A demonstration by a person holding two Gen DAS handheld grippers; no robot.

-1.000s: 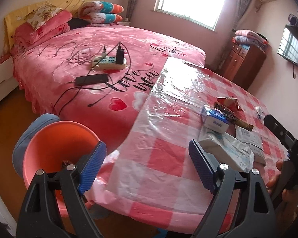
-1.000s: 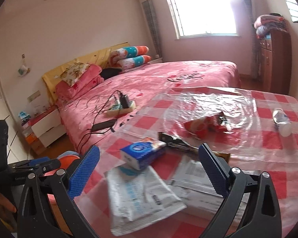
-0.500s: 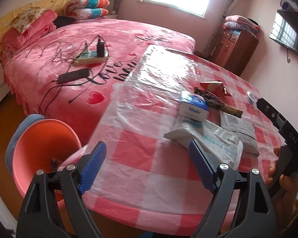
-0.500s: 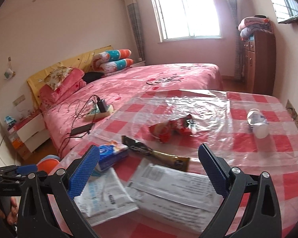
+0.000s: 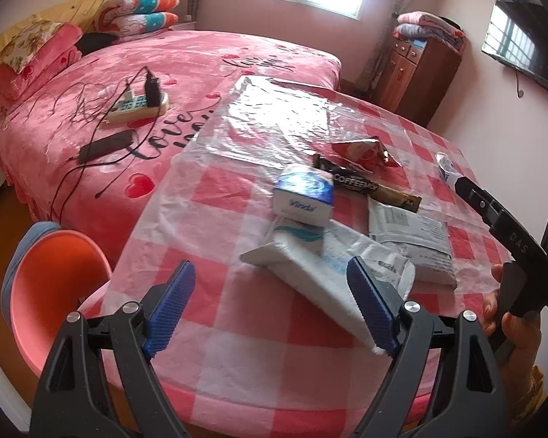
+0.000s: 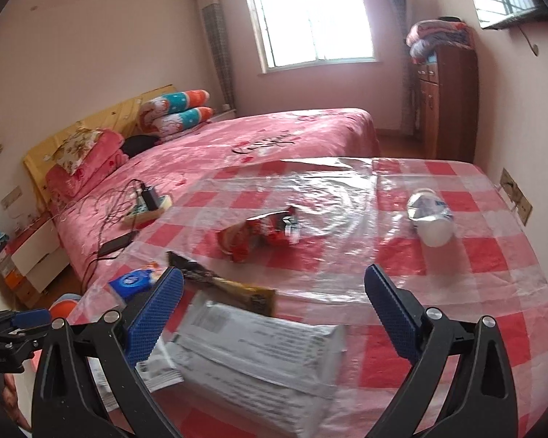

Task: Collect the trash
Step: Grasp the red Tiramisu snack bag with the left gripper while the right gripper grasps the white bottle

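Trash lies on a pink checked table (image 5: 215, 314) under clear plastic: a white wipes pack (image 5: 310, 273), a blue tissue pack (image 5: 305, 195), a grey mailer bag (image 5: 409, 244), a coffee sachet (image 5: 369, 186), a red snack wrapper (image 5: 361, 151) and a crushed bottle (image 6: 429, 215). My left gripper (image 5: 274, 310) hangs open above the table's near edge, its right finger over the wipes pack's end. My right gripper (image 6: 274, 314) is open above the mailer bag (image 6: 259, 346), holding nothing.
An orange bin (image 5: 51, 292) stands on the floor left of the table. Beyond the table lies a pink bed (image 5: 157, 84) with a power strip (image 5: 139, 104), a phone (image 5: 106, 144) and cables. A wooden cabinet (image 5: 420, 73) is at the back right.
Both grippers have swung to the right across the table. The trash now sits lower and more central in each view, and the bin has slid toward the left edge. Jaws stayed open.
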